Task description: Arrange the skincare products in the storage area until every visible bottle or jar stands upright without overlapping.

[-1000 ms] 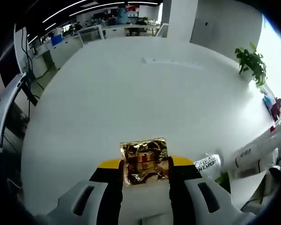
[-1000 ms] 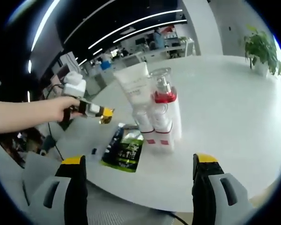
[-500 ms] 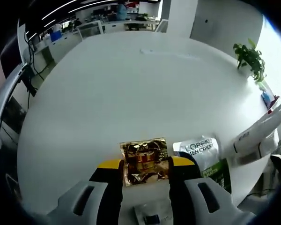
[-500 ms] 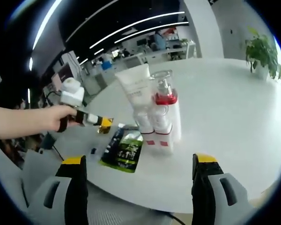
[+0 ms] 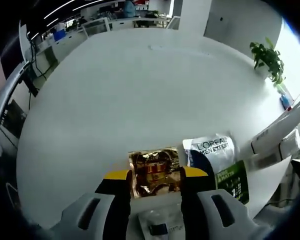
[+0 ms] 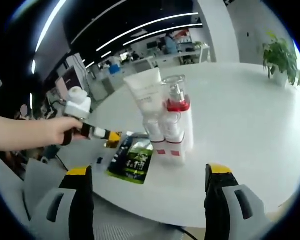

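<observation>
In the left gripper view, the left hand-held gripper (image 5: 155, 175) has its jaws closed on a gold foil sachet (image 5: 155, 171), held low over the white bench (image 5: 115, 95). Just beside it a dark green sachet (image 5: 221, 162) lies flat on the bench. In the right gripper view, the right hand-held gripper (image 6: 147, 185) hangs wide apart, holding nothing. Beyond it, a white tube (image 6: 147, 97) and a clear red-collared pump bottle (image 6: 176, 107) stand upright, touching. A potted plant (image 6: 280, 60) sits far off.

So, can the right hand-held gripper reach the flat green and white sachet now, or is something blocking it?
Probably yes. The right hand-held gripper is open, and the flat green and white sachet lies on the round white table just ahead of its jaws, nothing between.
</observation>
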